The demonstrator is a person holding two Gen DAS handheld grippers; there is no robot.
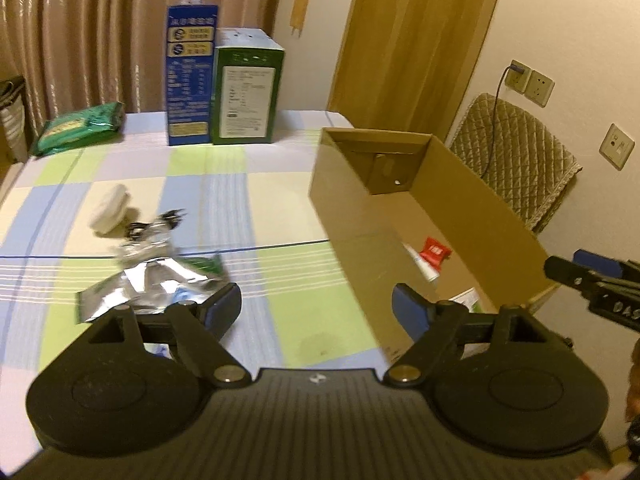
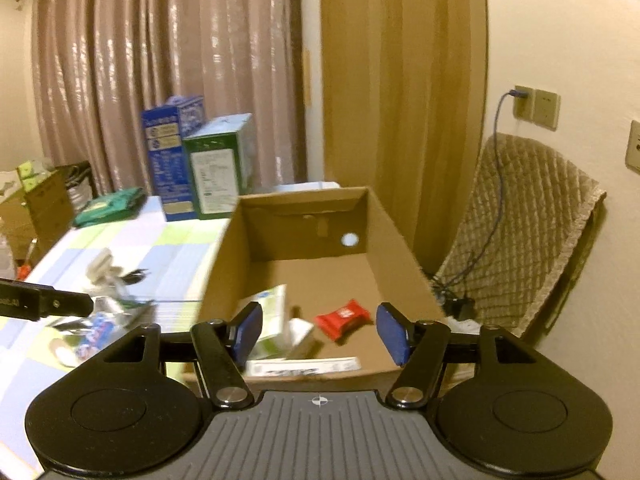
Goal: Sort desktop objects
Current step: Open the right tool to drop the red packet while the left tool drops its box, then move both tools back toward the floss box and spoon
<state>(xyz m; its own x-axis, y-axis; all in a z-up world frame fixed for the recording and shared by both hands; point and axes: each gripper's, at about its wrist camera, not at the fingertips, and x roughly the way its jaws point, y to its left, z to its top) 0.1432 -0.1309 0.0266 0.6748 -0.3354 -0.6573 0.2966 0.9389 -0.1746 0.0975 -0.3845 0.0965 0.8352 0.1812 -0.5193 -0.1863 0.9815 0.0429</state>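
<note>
An open cardboard box [image 1: 472, 200] [image 2: 400, 236] stands on the right of a checked tablecloth. Inside lie a red snack packet [image 2: 342, 317] [image 1: 434, 252], a green-and-white carton [image 2: 272, 316] and a flat white box [image 2: 304, 366]. My right gripper [image 2: 320, 334] hangs open above the box's near end with nothing between its blue pads. My left gripper [image 1: 316, 310] is open over the cloth beside the box's left wall, holding nothing. Just ahead on its left lie crumpled silver foil wrappers [image 1: 148, 284] [image 2: 108, 312] and a white round object [image 1: 110, 210].
A blue carton [image 1: 191, 76] and a green carton [image 1: 246, 92] stand at the table's far edge, a green packet [image 1: 78, 128] at the far left. A chair with a quilted cover [image 2: 520, 240] stands right of the box below wall sockets [image 2: 536, 108]. Curtains hang behind.
</note>
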